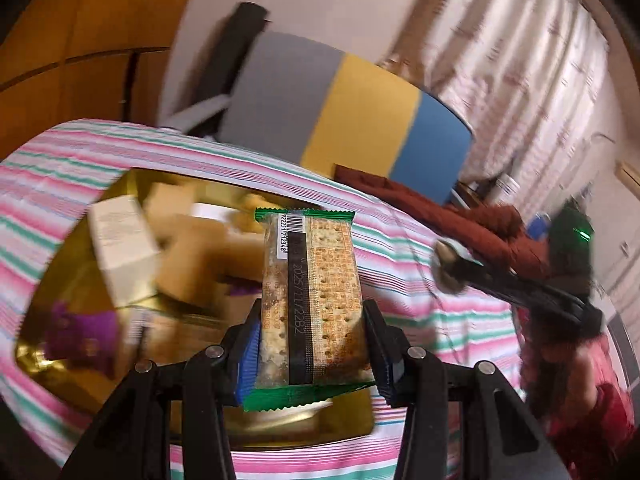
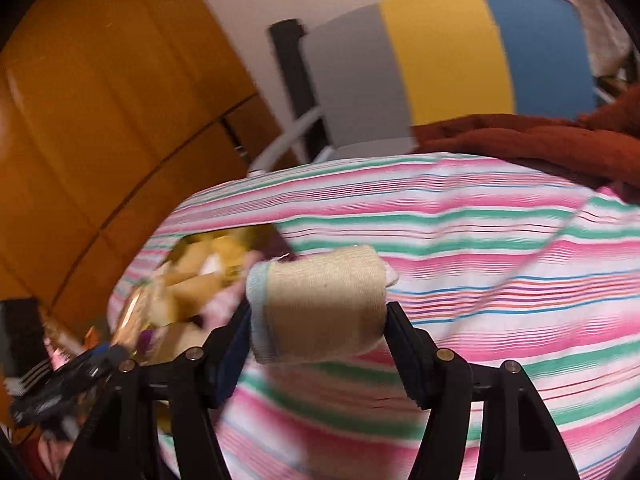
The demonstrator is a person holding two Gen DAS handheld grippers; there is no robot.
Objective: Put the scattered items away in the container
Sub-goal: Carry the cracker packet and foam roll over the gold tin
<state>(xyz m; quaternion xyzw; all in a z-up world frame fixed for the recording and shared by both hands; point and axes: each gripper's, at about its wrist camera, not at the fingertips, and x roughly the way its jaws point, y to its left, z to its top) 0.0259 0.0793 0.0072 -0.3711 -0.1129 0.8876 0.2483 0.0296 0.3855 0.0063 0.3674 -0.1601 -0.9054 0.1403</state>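
Observation:
My left gripper (image 1: 310,344) is shut on a green-edged cracker packet (image 1: 312,288) and holds it upright above the gold tray (image 1: 60,304). The tray holds a white box (image 1: 124,248), tan boxes and a purple item (image 1: 86,332). My right gripper (image 2: 316,320) is shut on a rolled beige sock (image 2: 320,300) and holds it above the striped tablecloth (image 2: 480,240), to the right of the gold tray (image 2: 224,248). The right gripper (image 1: 452,268) shows blurred at the right of the left wrist view.
A pink, green and white striped cloth (image 1: 420,320) covers the table. A rust-red garment (image 2: 540,140) lies at the far right edge. Behind stands a grey, yellow and blue chair (image 2: 440,60). Wooden panels (image 2: 100,100) are at the left.

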